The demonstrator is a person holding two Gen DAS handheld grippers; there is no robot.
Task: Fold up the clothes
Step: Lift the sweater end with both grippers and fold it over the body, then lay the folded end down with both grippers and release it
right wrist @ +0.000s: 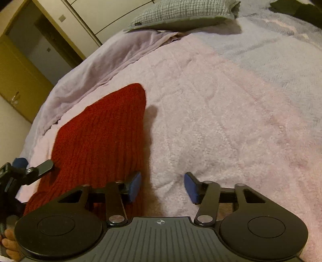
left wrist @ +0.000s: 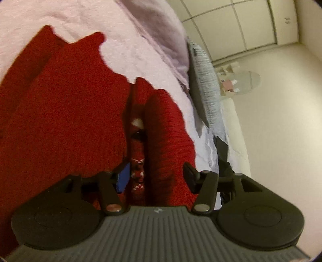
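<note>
A red knitted sweater (left wrist: 60, 112) lies on a pink fuzzy blanket (left wrist: 124, 52) on a bed. In the left wrist view my left gripper (left wrist: 157, 177) is open, its jaws wide apart over a bunched fold of the sweater (left wrist: 163, 141) with a red-and-white patterned part in the crease. In the right wrist view the sweater (right wrist: 96, 137) lies folded at the left. My right gripper (right wrist: 162, 187) is open and empty over the blanket (right wrist: 221, 121), its left finger at the sweater's right edge. The left gripper's finger (right wrist: 45, 167) shows at the far left.
A grey checked pillow (right wrist: 181, 12) lies at the head of the bed, also in the left wrist view (left wrist: 209, 84). A lilac sheet (right wrist: 96, 66) is bunched along the bed's edge. A dark item (right wrist: 297, 10) lies at the far right. A yellow door (right wrist: 22, 80) stands beyond.
</note>
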